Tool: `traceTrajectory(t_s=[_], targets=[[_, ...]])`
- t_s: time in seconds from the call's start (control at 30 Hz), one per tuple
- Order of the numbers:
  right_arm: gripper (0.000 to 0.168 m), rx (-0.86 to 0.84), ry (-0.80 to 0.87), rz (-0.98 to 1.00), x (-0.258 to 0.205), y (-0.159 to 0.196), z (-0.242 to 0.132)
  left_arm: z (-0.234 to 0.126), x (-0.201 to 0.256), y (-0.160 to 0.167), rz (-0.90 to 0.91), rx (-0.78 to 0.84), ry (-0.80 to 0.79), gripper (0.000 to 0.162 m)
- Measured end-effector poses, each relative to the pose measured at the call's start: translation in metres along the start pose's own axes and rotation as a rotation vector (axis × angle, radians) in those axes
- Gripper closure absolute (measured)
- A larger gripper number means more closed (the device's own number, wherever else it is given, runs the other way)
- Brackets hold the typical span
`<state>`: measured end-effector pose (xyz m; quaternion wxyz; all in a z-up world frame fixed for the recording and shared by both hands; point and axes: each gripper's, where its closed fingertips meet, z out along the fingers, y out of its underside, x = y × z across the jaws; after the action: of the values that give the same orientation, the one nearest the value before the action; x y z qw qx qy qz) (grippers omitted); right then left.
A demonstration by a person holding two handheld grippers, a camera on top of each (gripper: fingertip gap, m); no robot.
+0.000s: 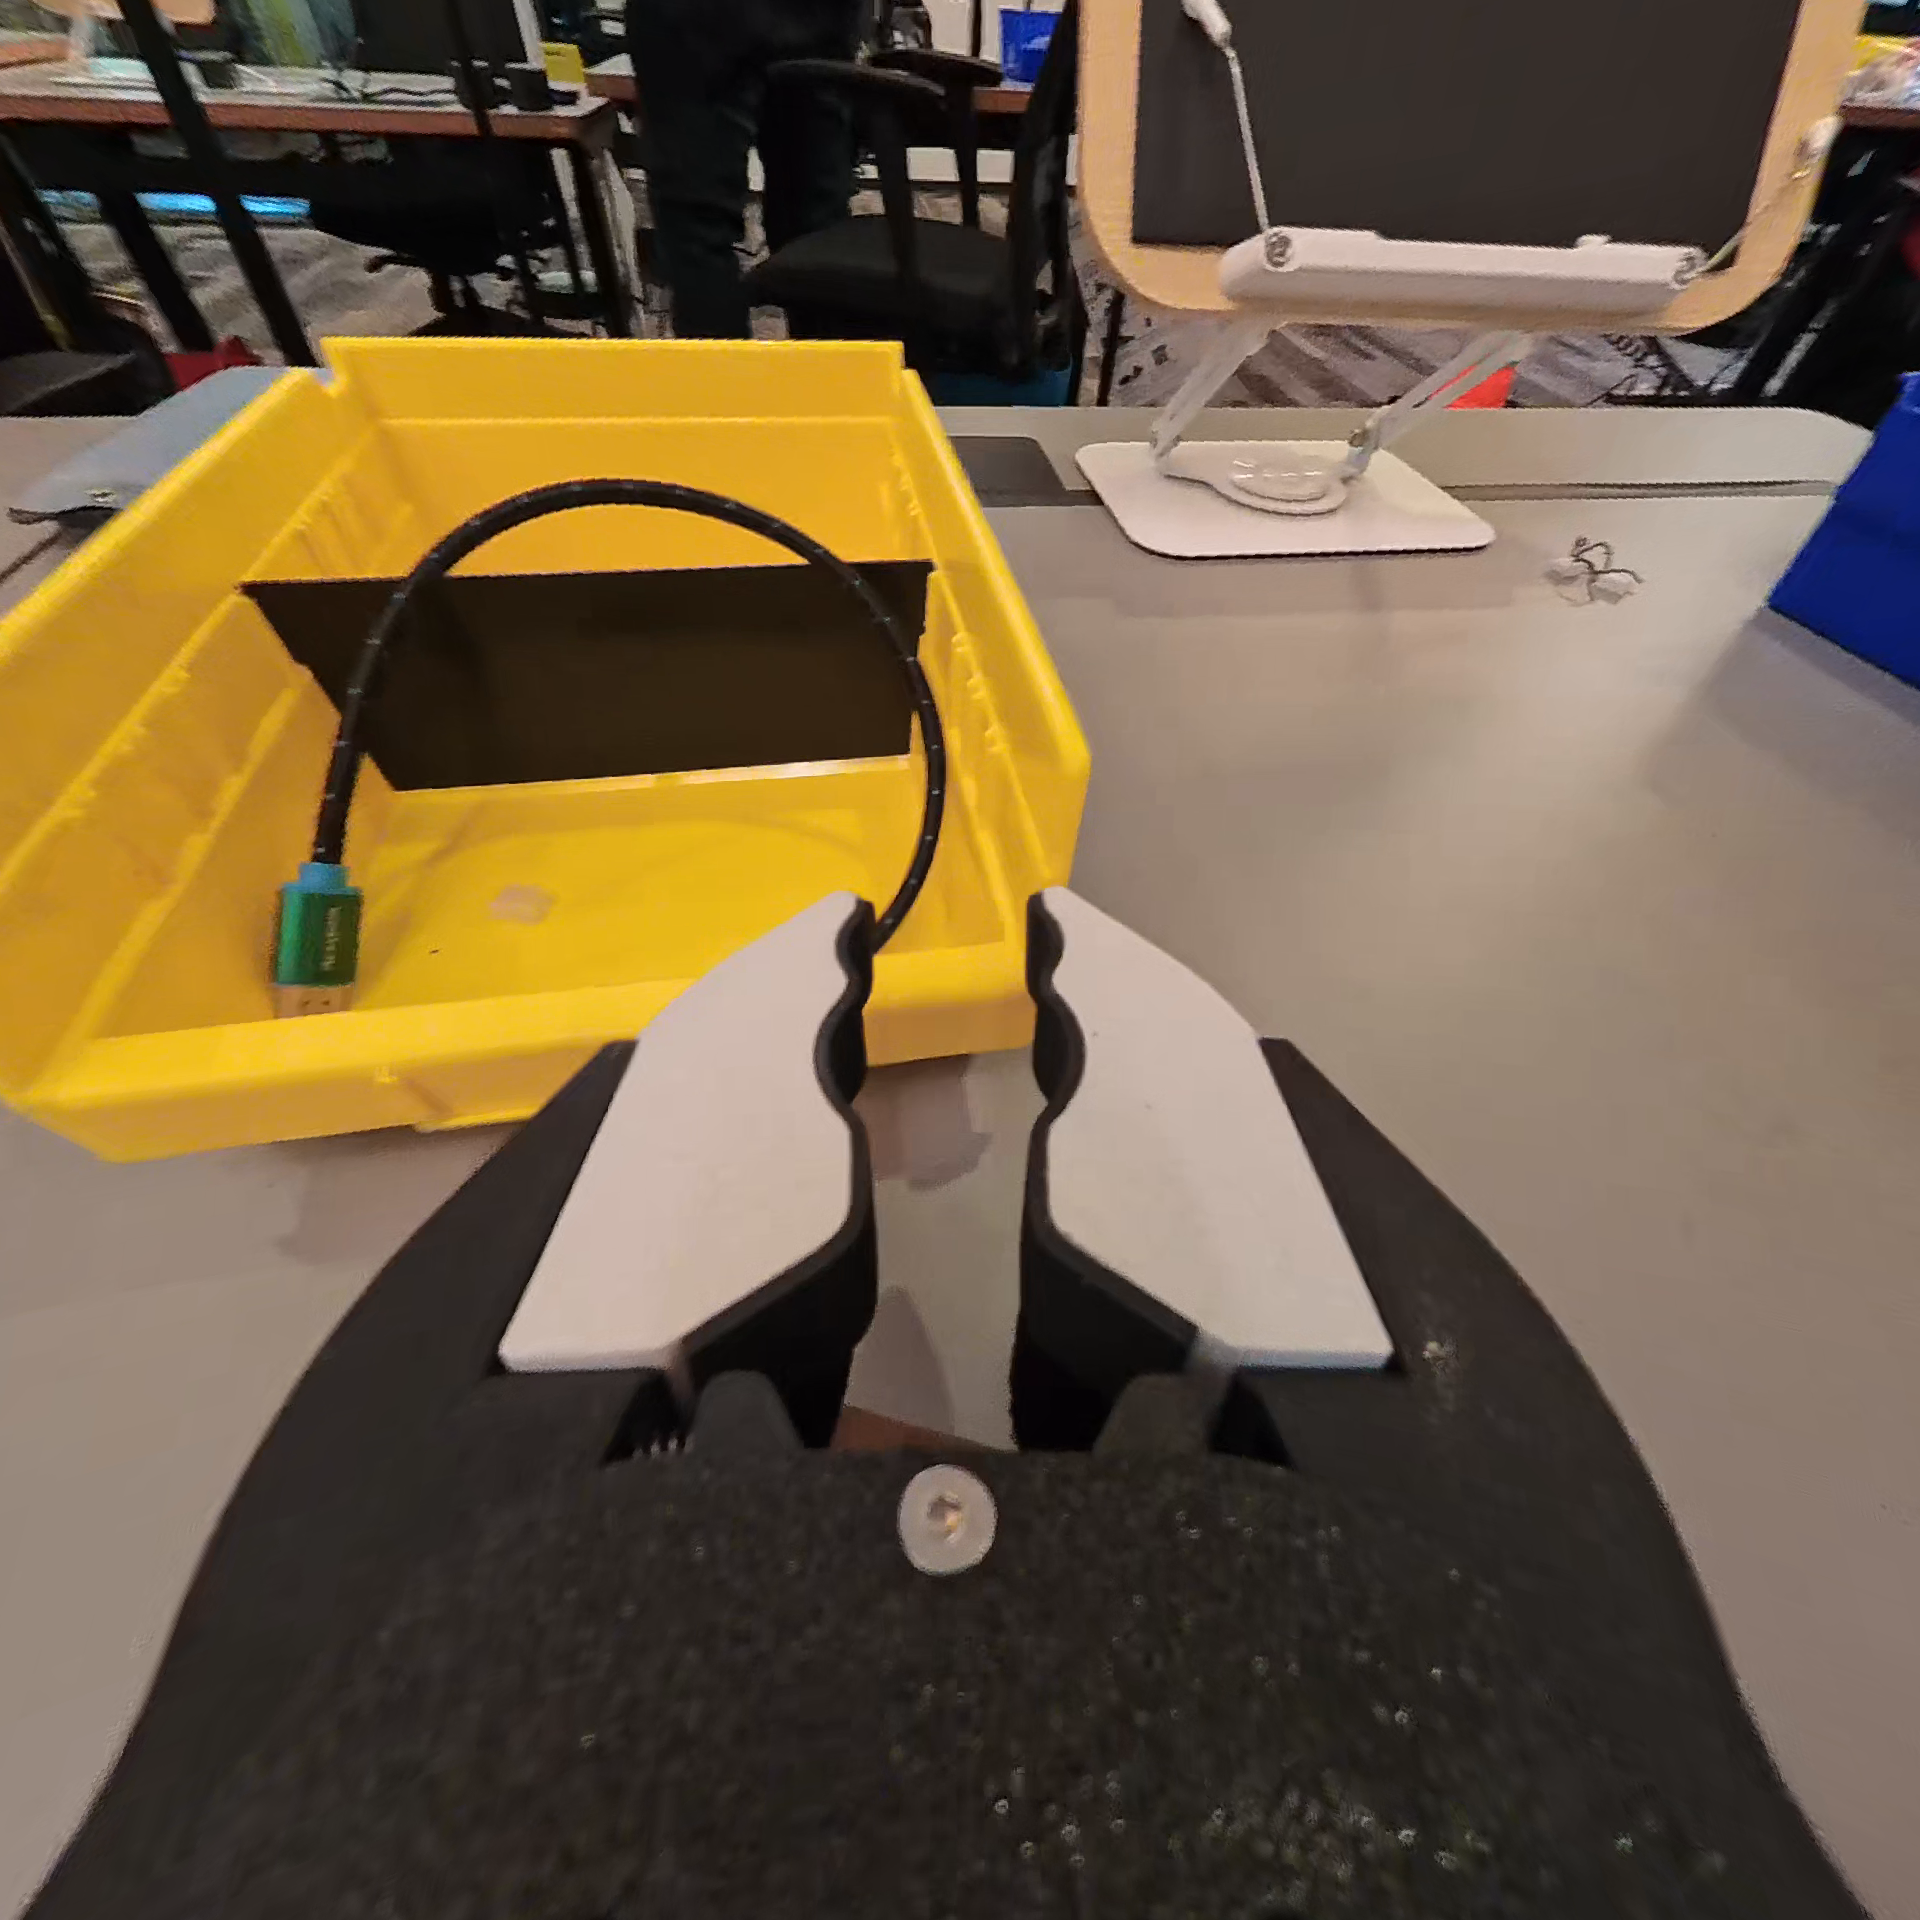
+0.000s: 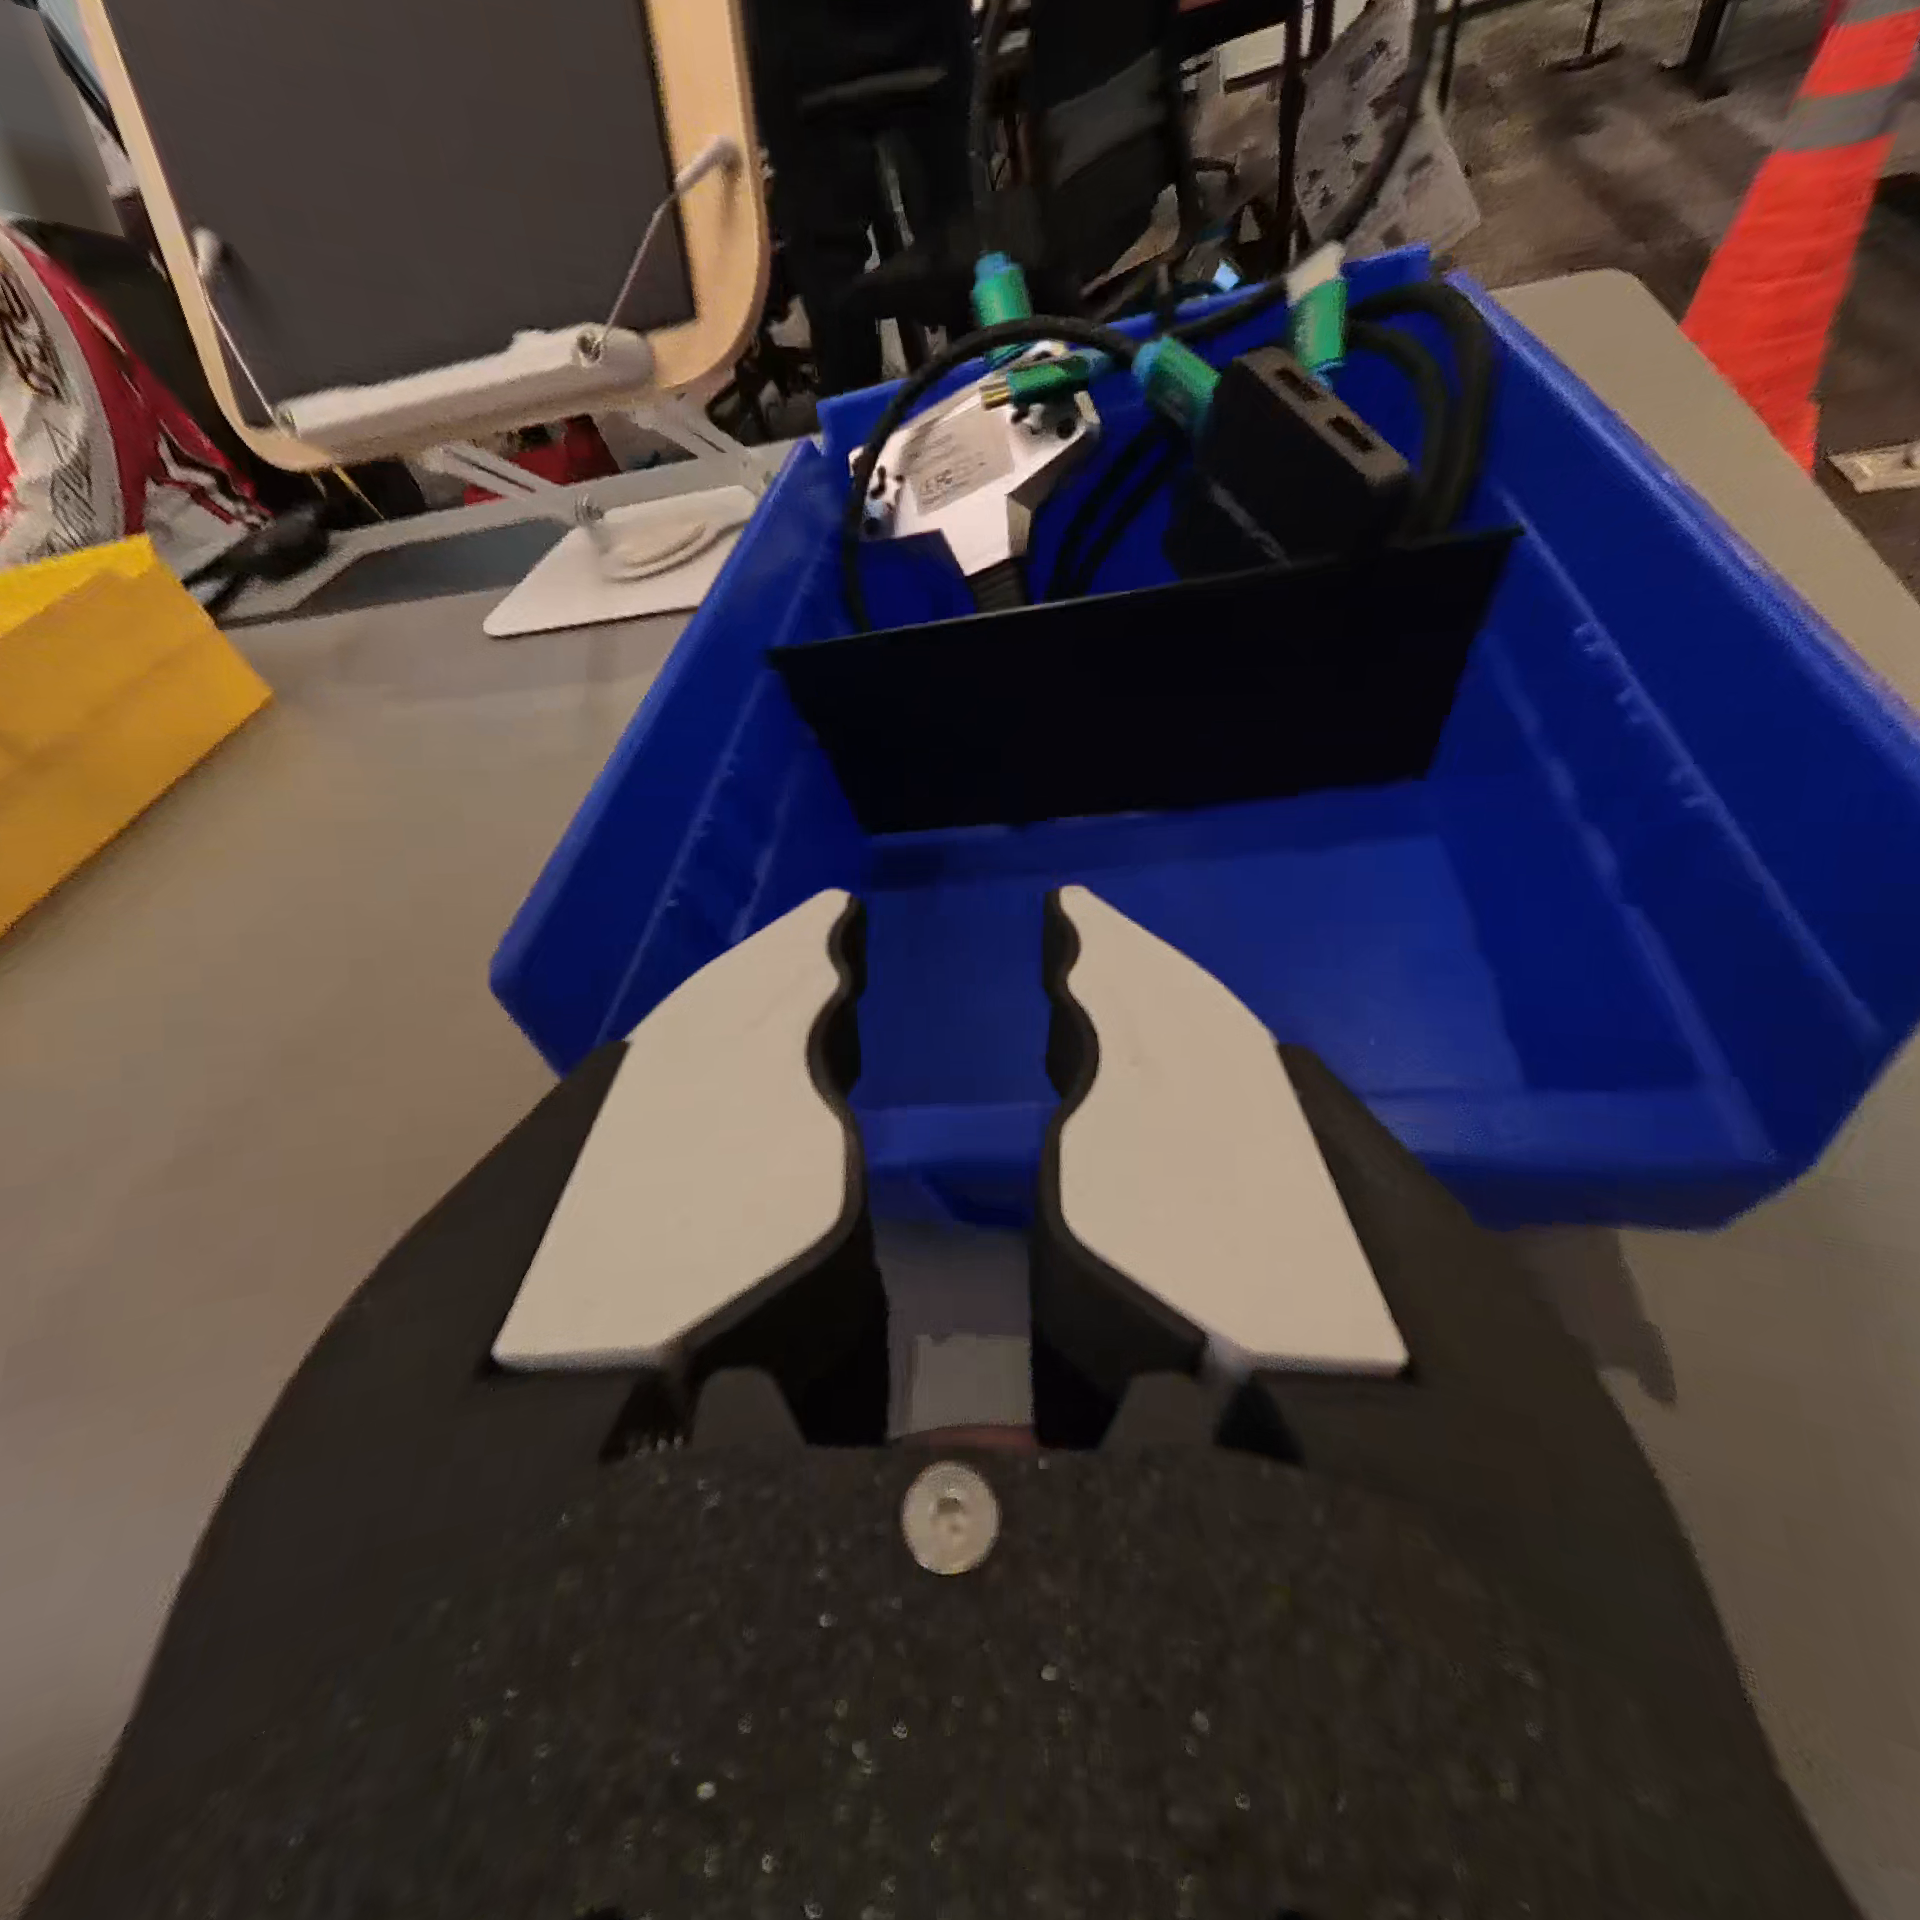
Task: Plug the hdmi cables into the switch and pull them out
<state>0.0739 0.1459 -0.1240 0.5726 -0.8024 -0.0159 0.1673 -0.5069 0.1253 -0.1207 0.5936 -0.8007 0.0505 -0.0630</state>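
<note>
A black braided HDMI cable (image 1: 644,499) with a green plug (image 1: 317,940) lies arched in the front part of a yellow bin (image 1: 520,1081). My left gripper (image 1: 945,914) is open and empty, at the bin's front right corner. A blue bin (image 2: 1558,1153) holds, behind a black divider (image 2: 1122,707), a silver switch (image 2: 977,478), a black switch (image 2: 1309,457) and several cables with green plugs (image 2: 1174,379). My right gripper (image 2: 951,914) is open and empty over the blue bin's bare front part.
A white stand (image 1: 1288,499) holding a wood-framed dark panel (image 1: 1455,114) stands at the table's back. A small wire tie (image 1: 1590,571) lies near it. The blue bin's edge (image 1: 1860,561) shows at right; the yellow bin's corner (image 2: 94,686) at left. Chairs and an orange cone (image 2: 1808,208) lie beyond.
</note>
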Motion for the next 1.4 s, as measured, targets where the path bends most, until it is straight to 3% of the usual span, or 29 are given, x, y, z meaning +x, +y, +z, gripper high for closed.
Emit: traceTrajectory(t_s=[0.2,0.6,0.7,0.83,0.9,1.03,1.13,1.17,1.23,1.27,1.4], targets=[[0.134,0.02,0.084,-0.07,0.025,-0.004,-0.016,0.007,0.017,0.007,0.049,-0.037,0.017,0.134],[0.134,0.08,-0.052,-0.037,-0.002,-0.013,-0.015,0.008,0.017,0.017,0.002,-0.085,0.029,0.135],[0.131,0.074,-0.033,-0.107,-0.004,-0.012,-0.015,0.007,0.015,0.017,-0.008,-0.086,0.028,0.135],[0.112,-0.052,-0.319,-0.23,-0.071,0.017,-0.005,0.009,0.02,0.015,-0.04,-0.08,0.06,0.135],[0.104,-0.169,-0.328,-0.296,-0.093,0.043,0.008,0.01,0.03,0.013,-0.055,-0.078,0.101,0.134],[0.077,-0.217,-0.189,-0.381,-0.124,0.054,0.037,0.015,0.064,0.015,0.013,-0.088,0.159,0.132],[0.061,-0.243,-0.281,-0.34,-0.165,0.059,0.045,0.023,0.111,0.016,0.04,-0.099,0.259,0.13],[0.066,-0.245,-0.323,-0.345,-0.176,0.059,0.043,0.026,0.131,0.016,0.042,-0.107,0.305,0.128],[0.097,-0.176,-0.392,-0.364,-0.191,0.049,0.029,0.032,0.179,0.015,0.036,-0.129,0.416,0.123],[0.1,-0.114,-0.389,-0.356,-0.192,0.038,0.021,0.034,0.203,0.013,0.031,-0.14,0.468,0.12],[0.113,0.083,-0.149,-0.281,-0.137,-0.002,-0.014,0.045,0.299,-0.001,0.105,-0.144,0.635,0.112]])
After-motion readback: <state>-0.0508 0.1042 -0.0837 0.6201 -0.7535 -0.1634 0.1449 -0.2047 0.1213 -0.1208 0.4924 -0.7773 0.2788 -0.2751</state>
